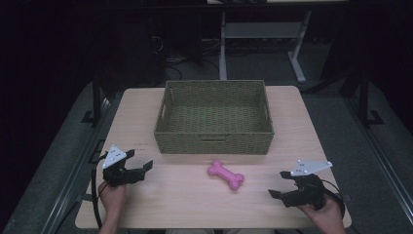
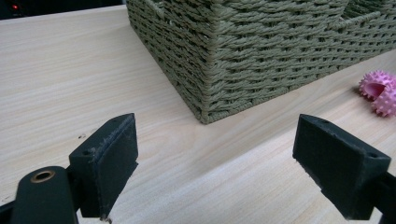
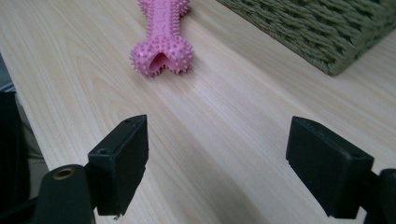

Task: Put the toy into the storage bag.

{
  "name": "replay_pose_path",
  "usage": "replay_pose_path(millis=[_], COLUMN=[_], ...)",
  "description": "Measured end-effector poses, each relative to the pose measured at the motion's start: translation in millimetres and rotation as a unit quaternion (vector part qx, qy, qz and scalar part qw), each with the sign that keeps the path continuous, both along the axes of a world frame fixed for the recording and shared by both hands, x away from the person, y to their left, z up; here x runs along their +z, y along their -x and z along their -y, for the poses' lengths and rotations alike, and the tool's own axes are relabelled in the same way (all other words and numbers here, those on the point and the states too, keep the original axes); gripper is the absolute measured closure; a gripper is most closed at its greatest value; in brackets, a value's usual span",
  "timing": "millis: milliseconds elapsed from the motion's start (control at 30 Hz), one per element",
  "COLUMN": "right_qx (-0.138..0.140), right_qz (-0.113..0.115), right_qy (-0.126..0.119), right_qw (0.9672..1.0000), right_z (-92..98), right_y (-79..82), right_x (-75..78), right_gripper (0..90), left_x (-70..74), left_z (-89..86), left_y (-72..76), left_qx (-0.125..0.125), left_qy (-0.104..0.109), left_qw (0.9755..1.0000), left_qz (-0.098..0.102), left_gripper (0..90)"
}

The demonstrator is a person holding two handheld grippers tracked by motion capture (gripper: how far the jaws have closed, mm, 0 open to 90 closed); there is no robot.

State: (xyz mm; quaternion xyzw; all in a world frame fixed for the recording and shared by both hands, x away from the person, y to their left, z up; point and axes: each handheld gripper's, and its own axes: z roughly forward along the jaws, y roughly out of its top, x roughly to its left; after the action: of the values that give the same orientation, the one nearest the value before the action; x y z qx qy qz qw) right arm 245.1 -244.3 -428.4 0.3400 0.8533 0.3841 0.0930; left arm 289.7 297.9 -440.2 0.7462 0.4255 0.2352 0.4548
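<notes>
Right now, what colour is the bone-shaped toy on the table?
Pink, with small spikes. The bone-shaped toy shows best in the right gripper view.

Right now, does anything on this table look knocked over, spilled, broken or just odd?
Nothing stands out. The green woven basket sits upright and square on the table. The pink spiky bone toy lies flat in front of it, apart from it. Both the left claw and the right claw are open, holding nothing.

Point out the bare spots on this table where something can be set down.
Bare wood lies on either side of the basket, out to the table edges, widest at its left. The near strip is tighter: the pink bone lies between the left gripper and right gripper.
</notes>
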Motion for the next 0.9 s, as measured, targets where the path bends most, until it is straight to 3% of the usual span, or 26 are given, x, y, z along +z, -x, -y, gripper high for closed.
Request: replay_pose_path(millis=[100,233,333,633,900], right_qx=[0.017,0.039,0.049,0.090,0.105], right_qz=[-0.005,-0.011,-0.010,-0.021,-0.034], right_qy=[0.008,0.028,0.032,0.040,0.050], right_qw=[0.9998,0.9988,0.9982,0.9949,0.9927], right_z=[-6.9,-20.2,-28.1,-55.5,-71.1], right_y=[-6.0,-13.8,-17.1,-27.2,-38.8], right_x=[4.6,12.2,16.3,29.8,33.9], right_gripper=[20.1,20.0,20.1,20.0,20.5], left_x=[0.8,0.1,-0.2,-0.2,-0.5], left_z=[-1.2,-1.8,-2.2,0.8,-0.5], left_y=[0.0,0.0,0.6,1.0,0.3], left_qx=[0.003,0.003,0.000,-0.005,-0.002], left_qy=[0.007,0.002,0.010,0.004,0.005], left_qw=[1.0000,1.0000,1.0000,1.0000,1.0000], left_qz=[0.002,0.000,0.000,0.001,0.001], left_gripper=[13.6,13.6,13.6,13.6,13.6])
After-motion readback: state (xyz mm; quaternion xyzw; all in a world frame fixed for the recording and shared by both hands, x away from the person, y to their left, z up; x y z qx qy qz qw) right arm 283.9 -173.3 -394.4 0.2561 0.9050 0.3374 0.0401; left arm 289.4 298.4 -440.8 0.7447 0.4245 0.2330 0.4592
